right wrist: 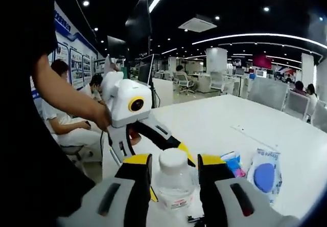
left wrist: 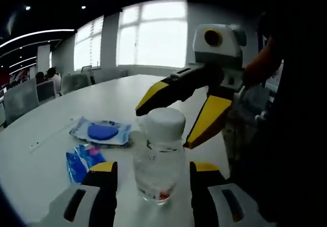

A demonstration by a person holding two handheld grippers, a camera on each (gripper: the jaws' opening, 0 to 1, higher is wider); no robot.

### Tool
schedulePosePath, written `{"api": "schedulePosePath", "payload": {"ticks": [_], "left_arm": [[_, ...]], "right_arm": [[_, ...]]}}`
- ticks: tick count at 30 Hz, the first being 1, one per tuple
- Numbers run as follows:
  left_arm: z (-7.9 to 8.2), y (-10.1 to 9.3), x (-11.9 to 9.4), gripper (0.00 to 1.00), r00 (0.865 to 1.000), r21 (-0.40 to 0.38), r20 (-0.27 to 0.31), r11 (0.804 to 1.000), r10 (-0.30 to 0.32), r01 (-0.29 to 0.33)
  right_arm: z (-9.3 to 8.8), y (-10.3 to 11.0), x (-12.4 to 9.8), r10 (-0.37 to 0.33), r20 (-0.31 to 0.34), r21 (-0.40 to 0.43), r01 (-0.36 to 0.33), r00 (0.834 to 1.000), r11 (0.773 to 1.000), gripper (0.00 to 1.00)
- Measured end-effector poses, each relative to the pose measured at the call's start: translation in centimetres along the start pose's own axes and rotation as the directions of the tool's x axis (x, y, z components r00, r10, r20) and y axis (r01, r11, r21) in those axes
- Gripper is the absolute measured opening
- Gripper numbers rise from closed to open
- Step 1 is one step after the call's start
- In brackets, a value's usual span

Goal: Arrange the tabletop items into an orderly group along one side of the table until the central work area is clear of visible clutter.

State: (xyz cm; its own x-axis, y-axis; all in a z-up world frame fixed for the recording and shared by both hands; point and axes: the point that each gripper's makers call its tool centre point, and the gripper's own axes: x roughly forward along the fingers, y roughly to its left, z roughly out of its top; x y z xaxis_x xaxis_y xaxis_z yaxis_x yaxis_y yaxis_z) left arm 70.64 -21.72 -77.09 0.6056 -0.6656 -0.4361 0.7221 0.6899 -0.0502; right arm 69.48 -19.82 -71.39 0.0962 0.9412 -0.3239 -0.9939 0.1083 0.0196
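Left gripper (left wrist: 153, 178): jaws apart, black w/ yellow tips, one on each side of bottle (left wrist: 158, 153); not touching it as far as visible. In right gripper view it comes in from the left (right wrist: 186, 158), white body, a hand (right wrist: 99, 117) on it, yellow tips reaching toward the bottle cap.

Right gripper (right wrist: 173, 173): jaws apart, bottle (right wrist: 172, 183) between them, small gaps both sides; contact cannot be told. In left gripper view it enters from the right (left wrist: 163, 122), jaws spread, yellow tips just above and beside the cap.

Bottle: clear plastic, white cap, upright on counter (left wrist: 56, 130), near its edge on the person's side. Something small and red at its base; too blurred to name. Label w/ red mark in right gripper view.

Pouch (left wrist: 101, 132): clear flat pack, blue round item inside, lying flat on counter, beyond the bottle, apart from it. Right gripper view: (right wrist: 265, 173), to the right of the bottle.

Packets (left wrist: 82, 160): small blue ones w/ pink bit, flat on counter, between pouch and left jaw. Right gripper view: (right wrist: 232, 163), just beside right jaw.

Counter: white, round-edged, (right wrist: 245, 117).

Bkgd: office, windows (left wrist: 148, 35), chairs (left wrist: 23, 96), seated people (right wrist: 66, 117), ceiling lights.
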Motion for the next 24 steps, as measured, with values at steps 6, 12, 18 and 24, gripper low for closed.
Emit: {"api": "schedulePosePath", "payload": {"ticks": [6,12,18,24], "left_arm": [[-0.5,-0.5,0.9,0.53,0.999,0.0,-0.018,0.999,-0.048,0.048],[-1.2,-0.6,1.4,0.47,0.996,0.006,-0.041,0.997,-0.08,0.08],[-1.6,-0.7,1.5,0.41,0.993,0.03,-0.058,0.995,-0.098,0.1],[-1.7,-0.7,1.5,0.4,0.992,0.055,-0.058,0.992,-0.113,0.116]], "right_arm": [[-0.4,0.6,0.7,0.006,-0.004,0.025,-0.006,1.0,1.0,0.23],[-0.9,0.6,1.2,-0.001,-0.022,0.013,0.001,1.0,1.0,0.21],[-1.0,0.3,1.3,-0.019,-0.014,0.007,0.019,1.0,1.0,0.19],[-1.0,0.1,1.2,-0.033,-0.009,0.004,0.033,0.999,0.999,0.18]]}}
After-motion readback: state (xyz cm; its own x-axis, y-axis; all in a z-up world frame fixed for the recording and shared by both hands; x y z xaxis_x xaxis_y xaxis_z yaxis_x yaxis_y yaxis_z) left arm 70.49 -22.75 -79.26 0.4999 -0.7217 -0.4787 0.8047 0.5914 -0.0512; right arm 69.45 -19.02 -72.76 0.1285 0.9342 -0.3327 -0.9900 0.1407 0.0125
